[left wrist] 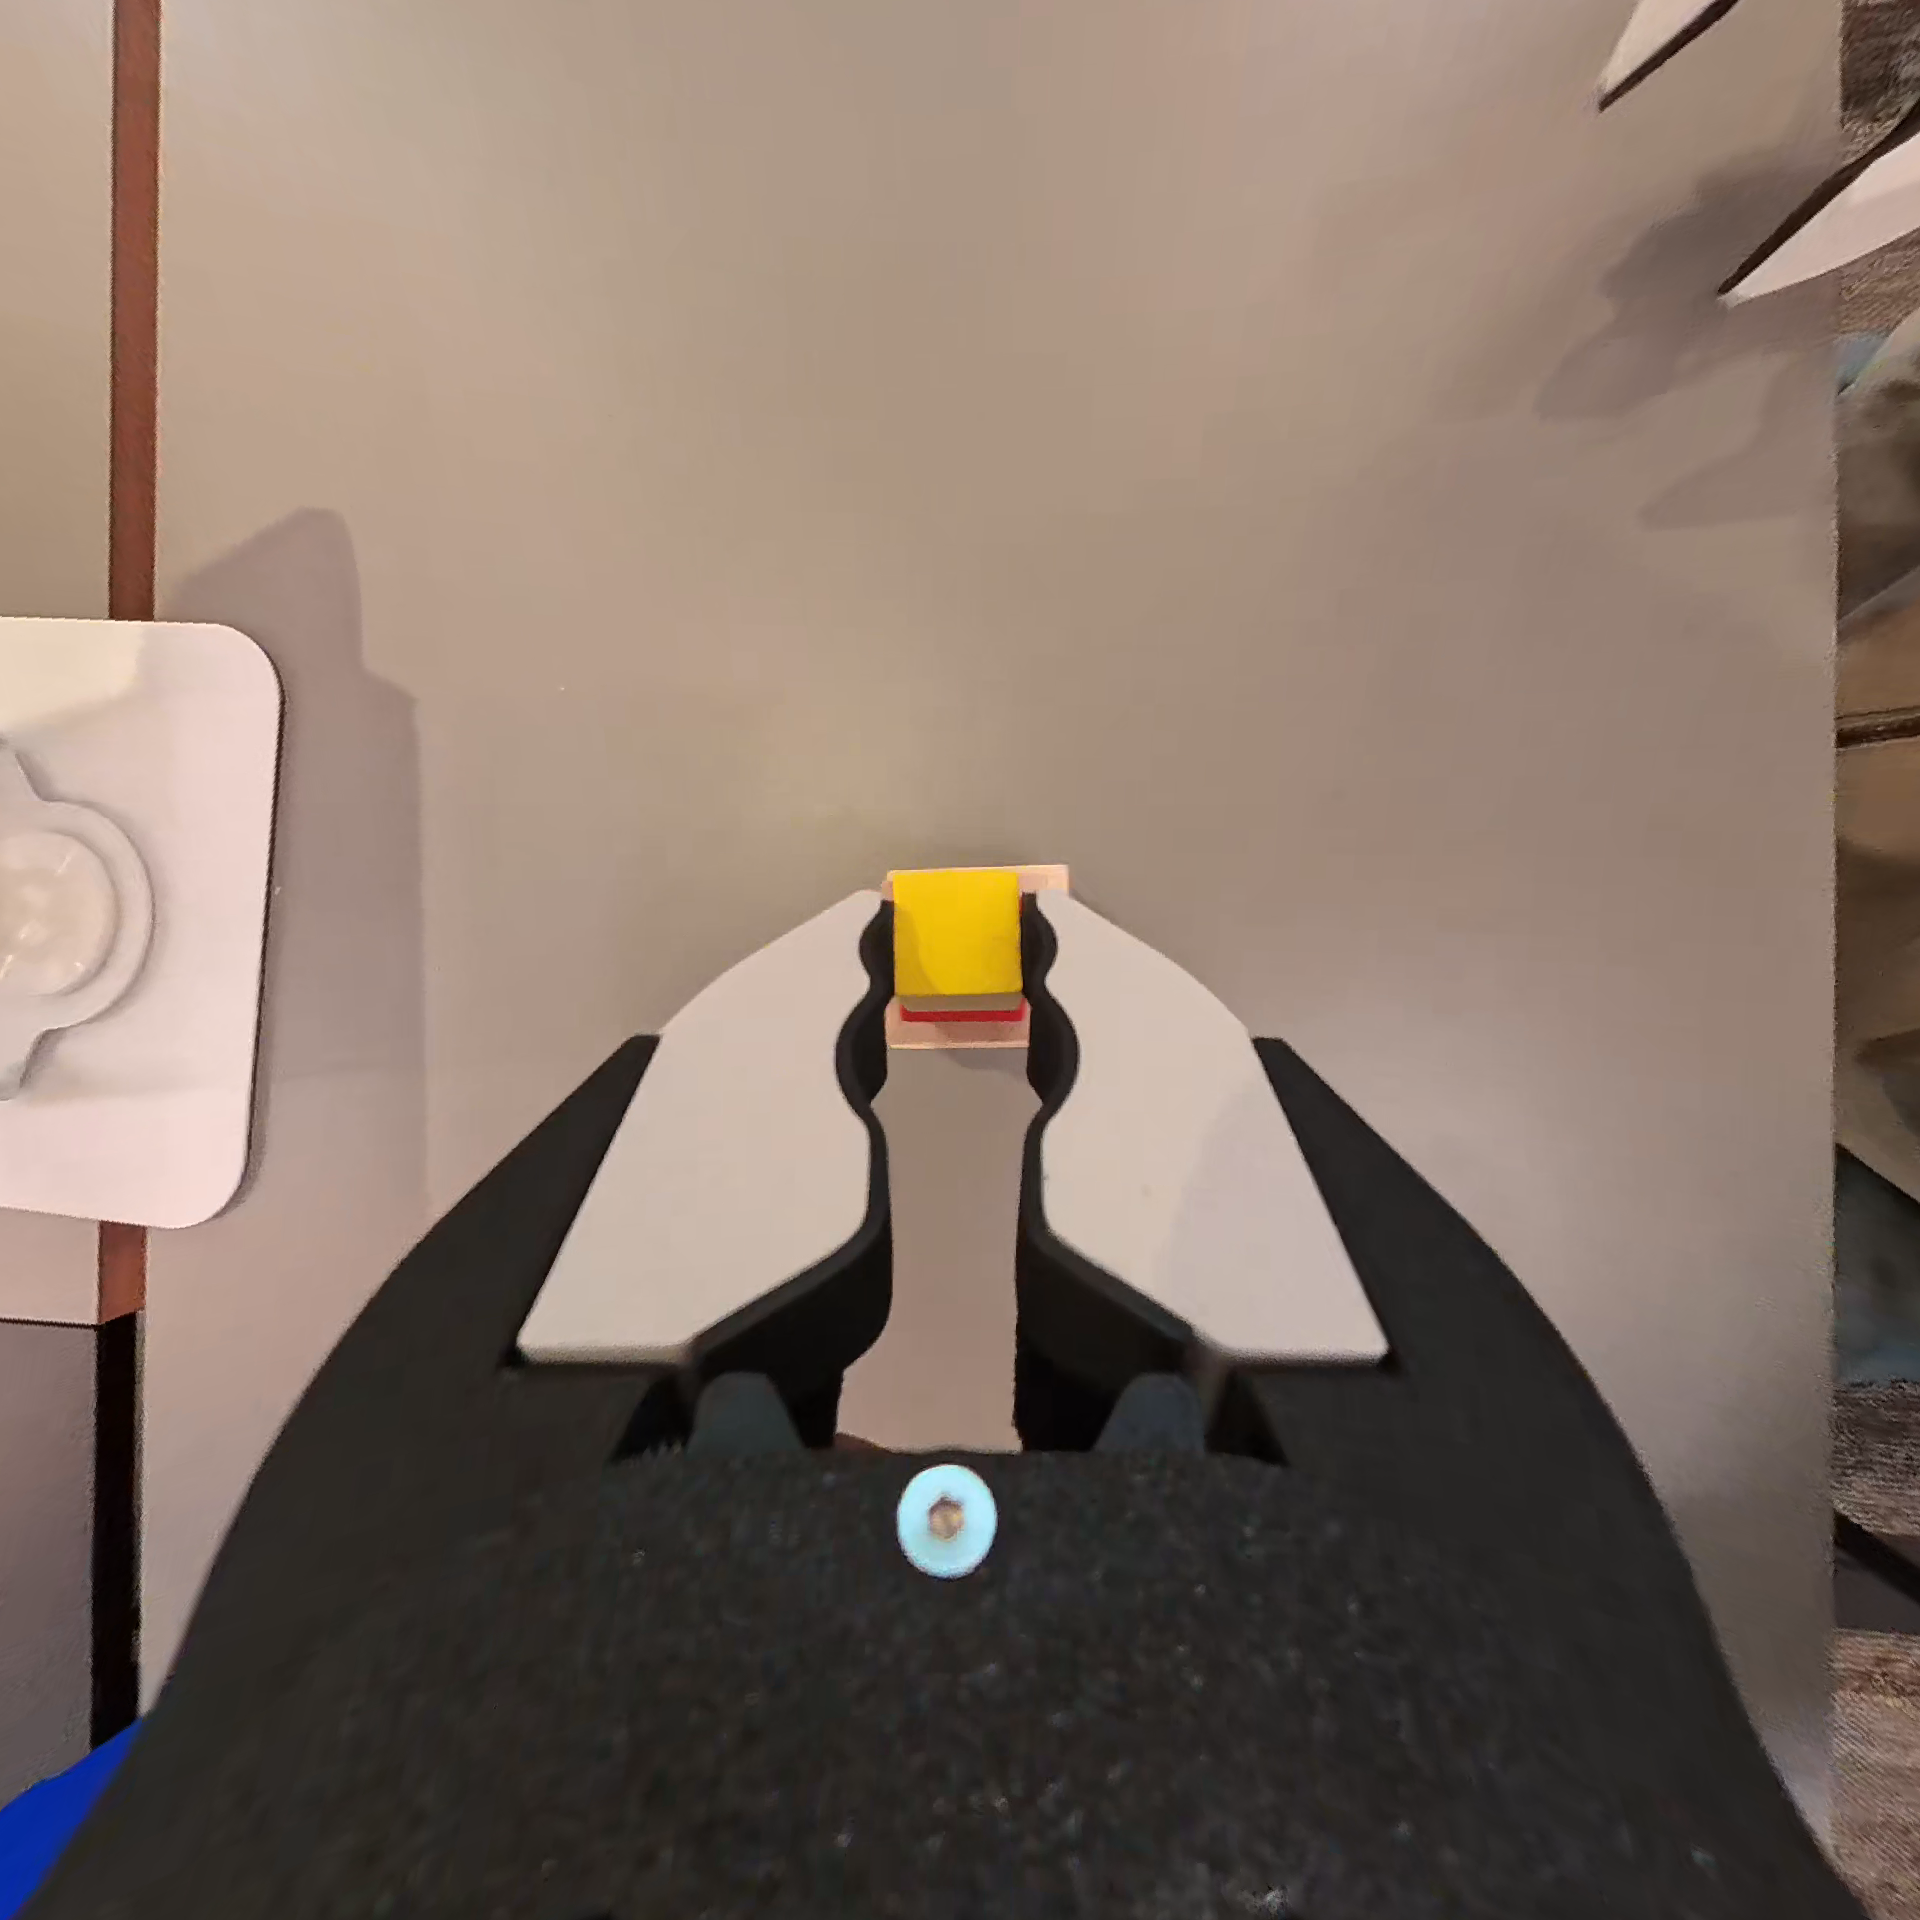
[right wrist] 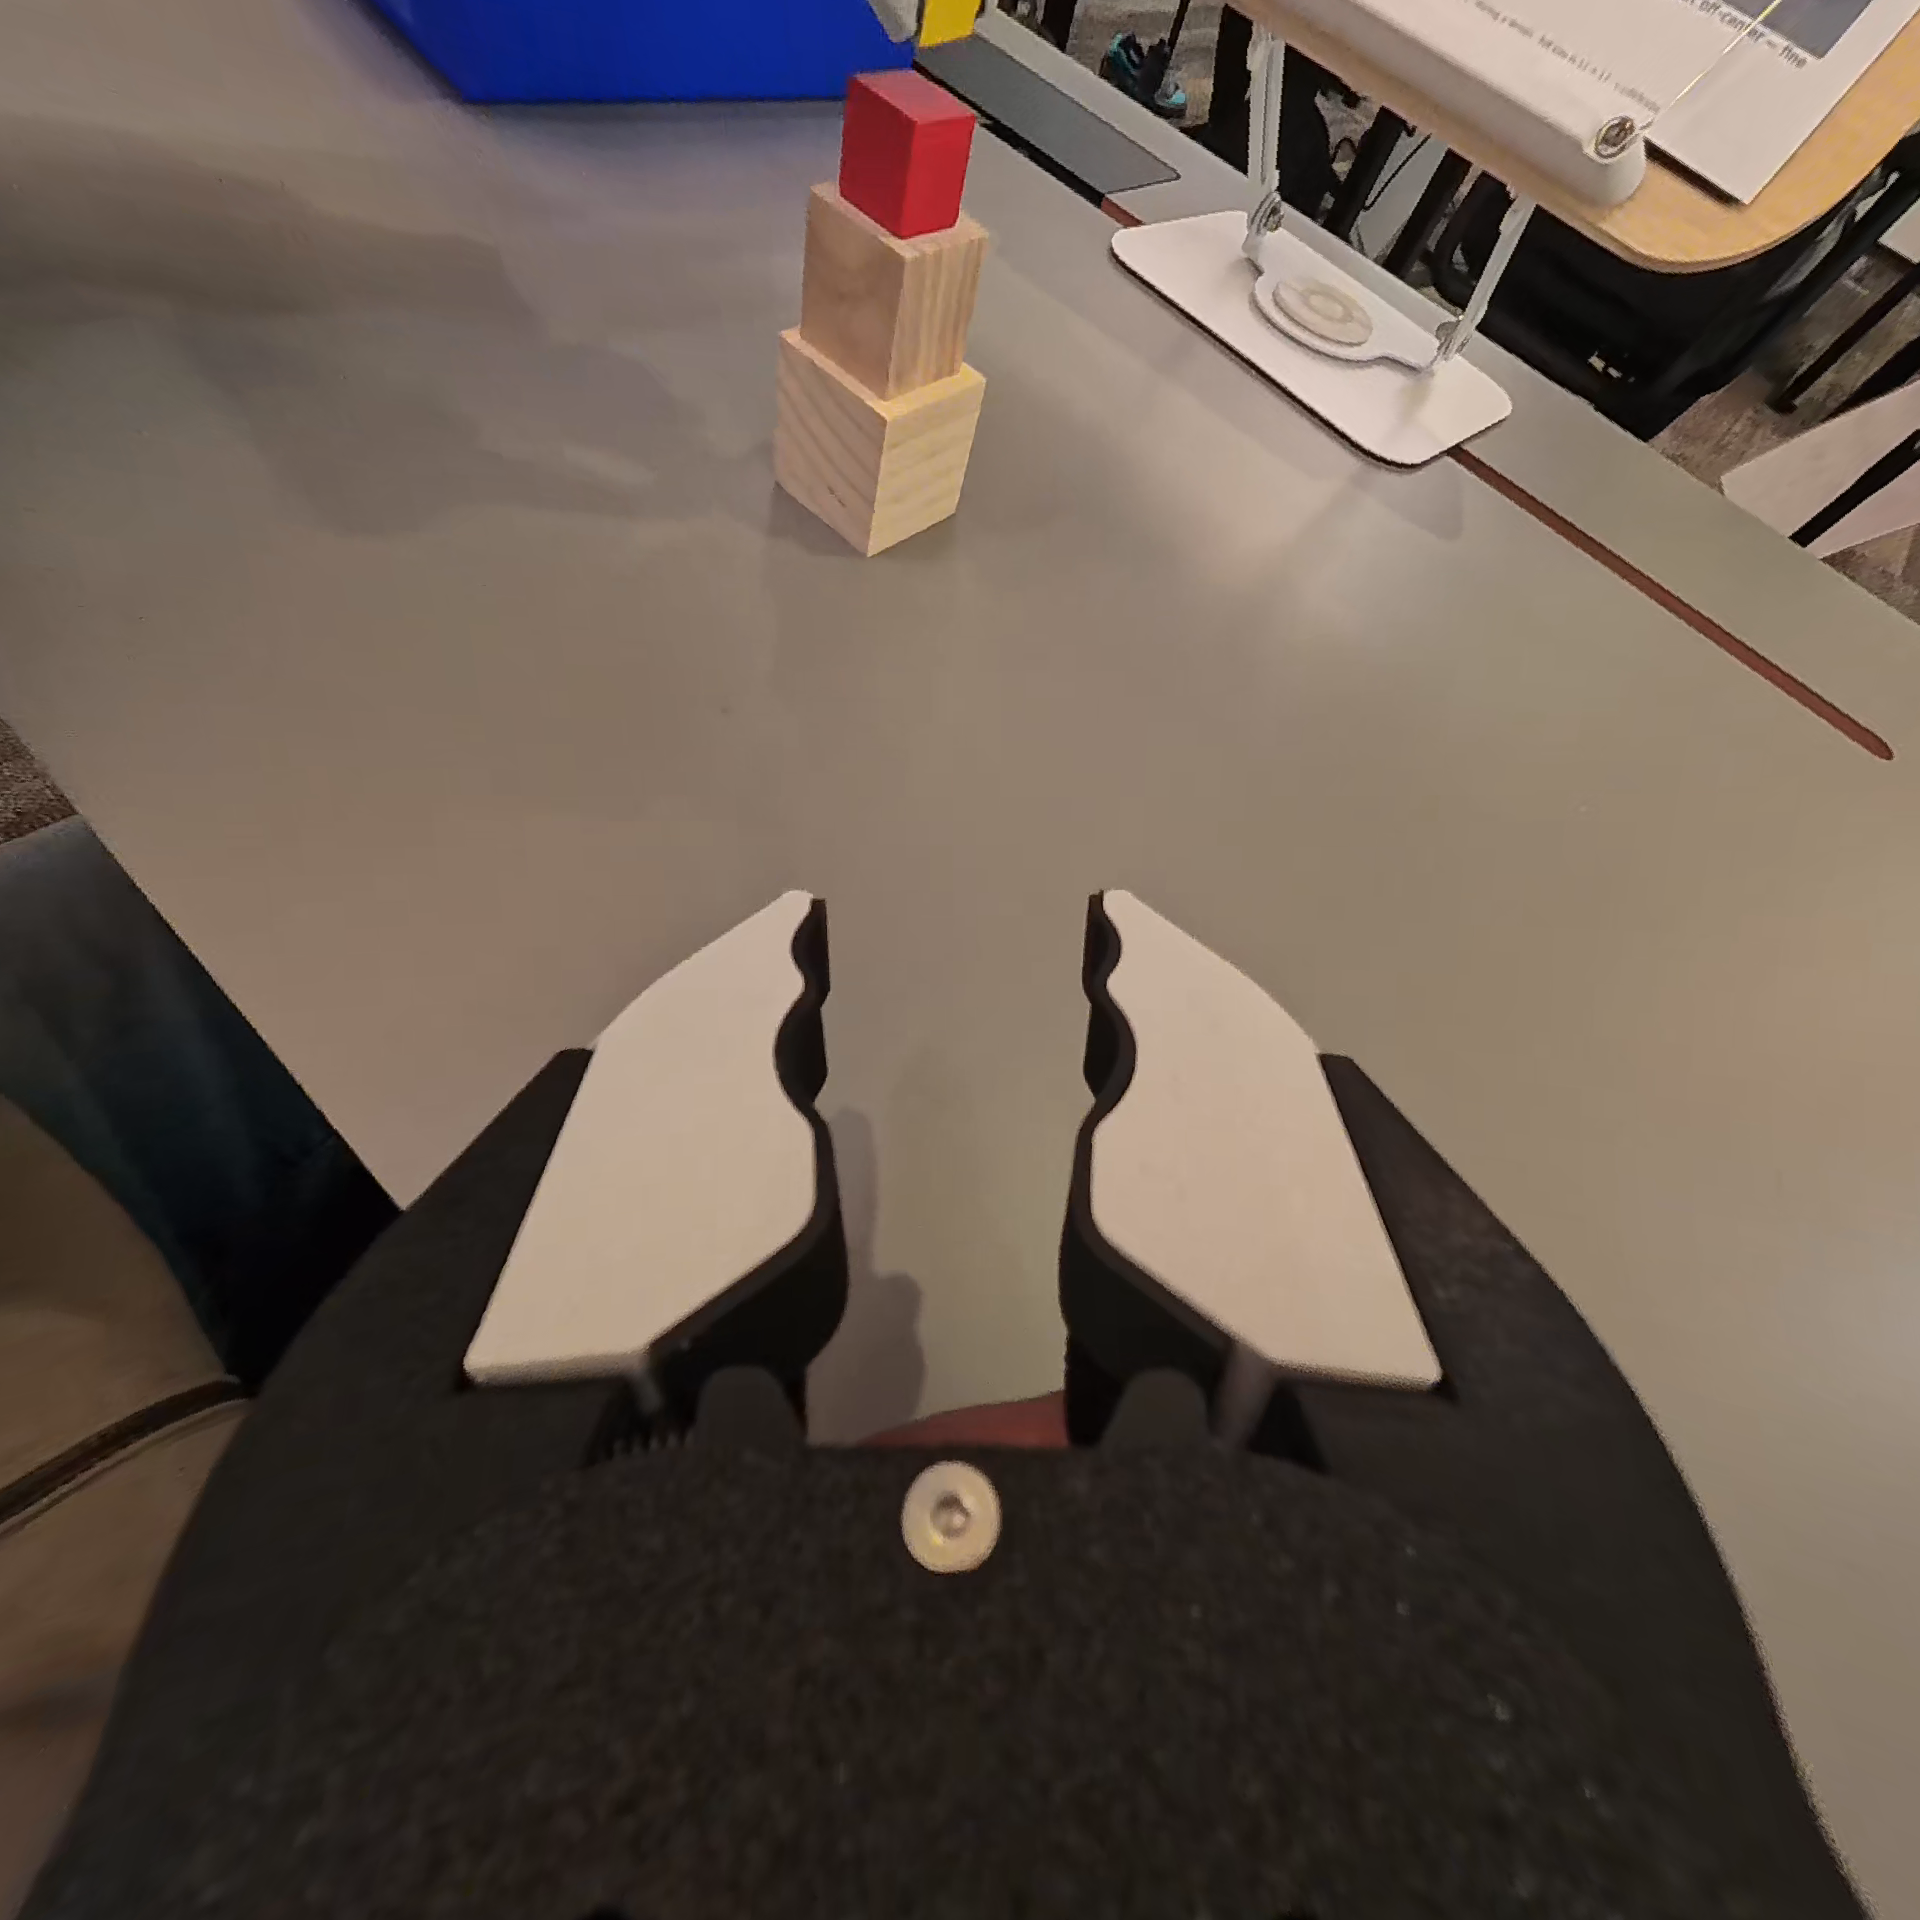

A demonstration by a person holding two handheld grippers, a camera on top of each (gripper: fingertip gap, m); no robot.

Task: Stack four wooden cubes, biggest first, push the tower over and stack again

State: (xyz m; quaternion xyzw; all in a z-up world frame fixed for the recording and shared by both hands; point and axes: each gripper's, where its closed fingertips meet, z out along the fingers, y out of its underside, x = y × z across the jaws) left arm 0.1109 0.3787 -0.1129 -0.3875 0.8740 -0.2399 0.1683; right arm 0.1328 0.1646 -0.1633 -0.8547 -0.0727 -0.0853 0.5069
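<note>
My left claw (left wrist: 954, 940) is clamped on the small yellow cube (left wrist: 954, 933), one finger pressed on each side. I'm looking almost straight down, and the cube hangs right over the tower: a sliver of the red cube (left wrist: 961, 1011) and the edges of a pale wood cube (left wrist: 956, 1034) show underneath. Can't tell if yellow is touching red yet; from my right-hand view the yellow cube (right wrist: 948, 19) looks just above it, gap small.

My right claw (right wrist: 956, 914) is parked low over the grey table (right wrist: 1351, 831), well back from the tower, fingers spread apart, holding nothing.

Progress: three cubes stacked in that view, big pale cube (right wrist: 878, 447) at the bottom, medium wood cube (right wrist: 894, 291) on it, red cube (right wrist: 906, 151) on top. They sit slightly twisted to each other but upright. The fourth is about to be set down. Left to do, as I judge it: lower and let go, then the push-over and restack, if this is the first build, which I can't tell.

A white stand (right wrist: 1320, 322) sits to the tower's right, and a blue box (right wrist: 623, 47) behind.
</note>
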